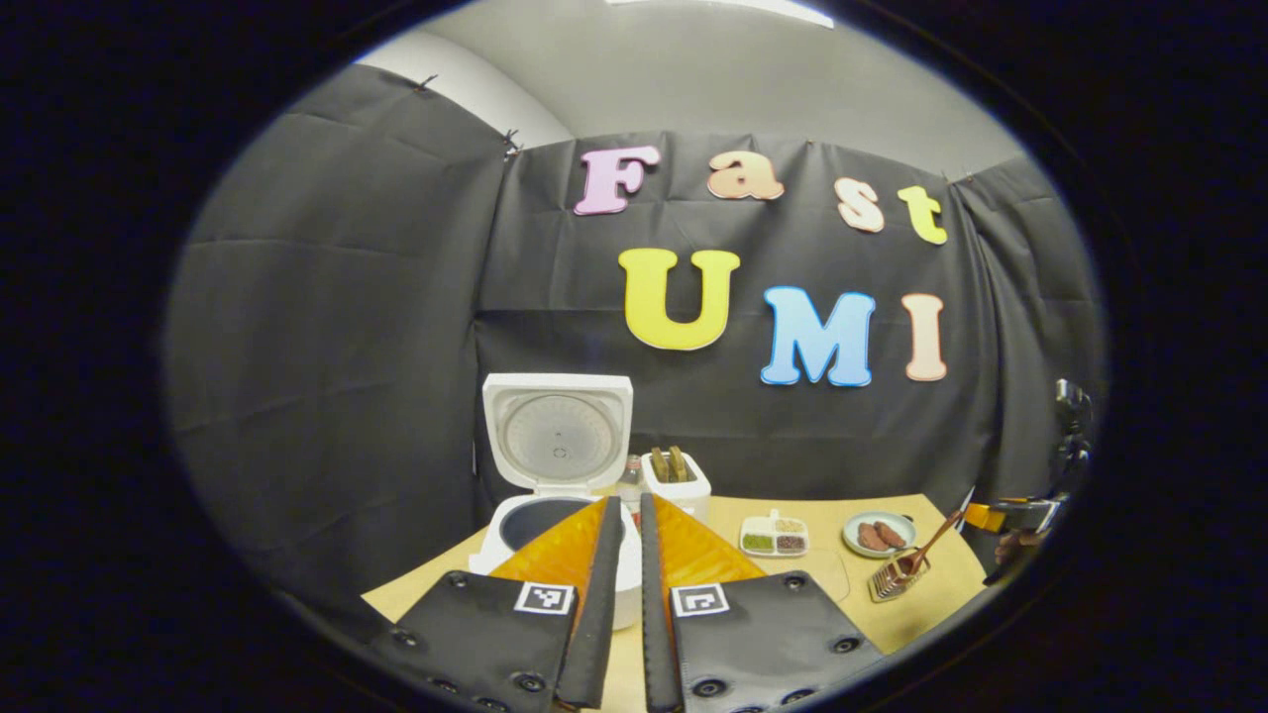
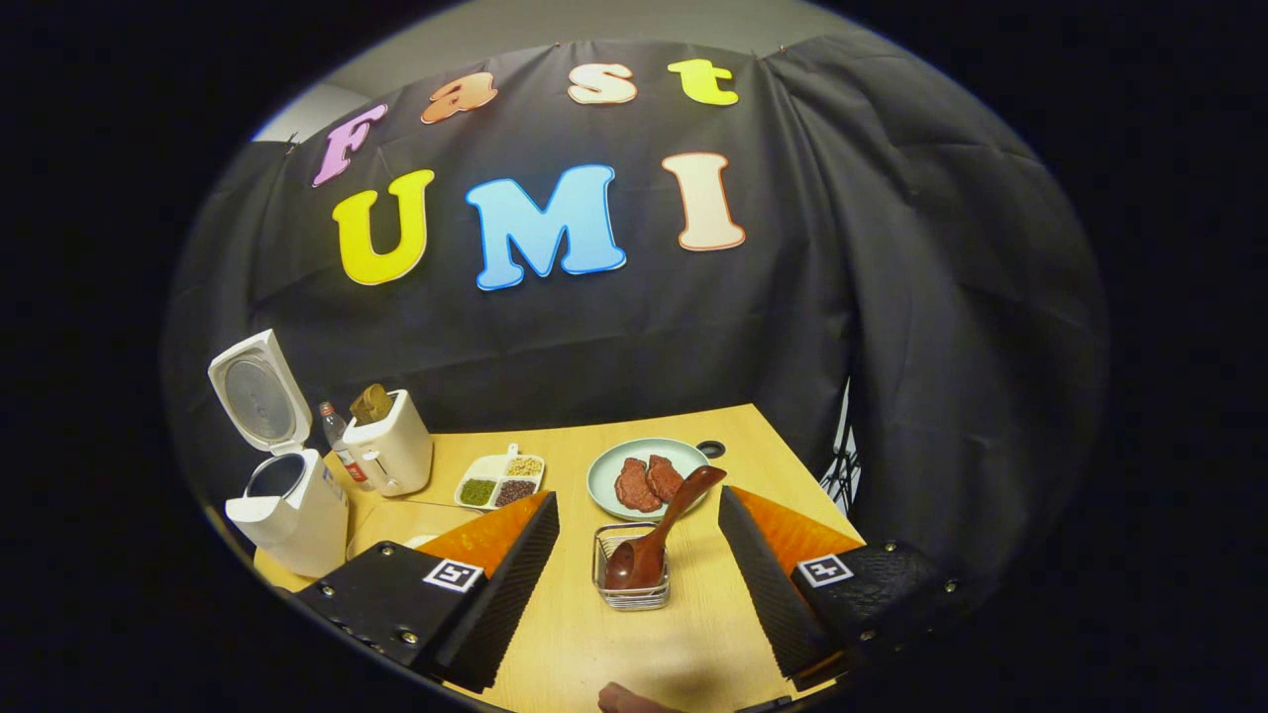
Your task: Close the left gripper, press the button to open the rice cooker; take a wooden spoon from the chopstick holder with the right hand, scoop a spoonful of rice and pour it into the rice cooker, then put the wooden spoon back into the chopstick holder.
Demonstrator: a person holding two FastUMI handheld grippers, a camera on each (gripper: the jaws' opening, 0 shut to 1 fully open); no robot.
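At lower centre of the left gripper view, the left gripper (image 1: 631,535) has its fingers drawn almost together, only a thin slit between them, with nothing held. Just past their tips stands the cooker (image 1: 555,475), its lid (image 1: 558,433) swung up and upright, the dark inner pot (image 1: 530,522) exposed. Right of the lid are a small bottle (image 1: 630,473) and a white toaster (image 1: 677,482) with two slices in it. Farther right on the table (image 1: 733,515) lie a divided tray (image 1: 775,536) of grains and a plate (image 1: 879,534) with reddish pieces. Near the right edge of the frame, the holder (image 1: 897,576) carries the spoon (image 1: 926,548), leaning up to the right toward the right gripper (image 1: 1025,515), which shows small there.

Low in the right gripper view, the right gripper (image 2: 639,555) is spread wide, fingers well apart and gripping nothing. Between them, on the table (image 2: 693,644), sits the wire holder (image 2: 631,569) with the spoon (image 2: 659,535) in it, bowl down, handle tilting up to the right across the rim of the plate (image 2: 644,478). The tray (image 2: 500,481) lies left of the plate, the toaster (image 2: 391,444) and bottle (image 2: 337,441) farther left, and the cooker (image 2: 282,495) at the left edge with its lid (image 2: 256,391) raised.
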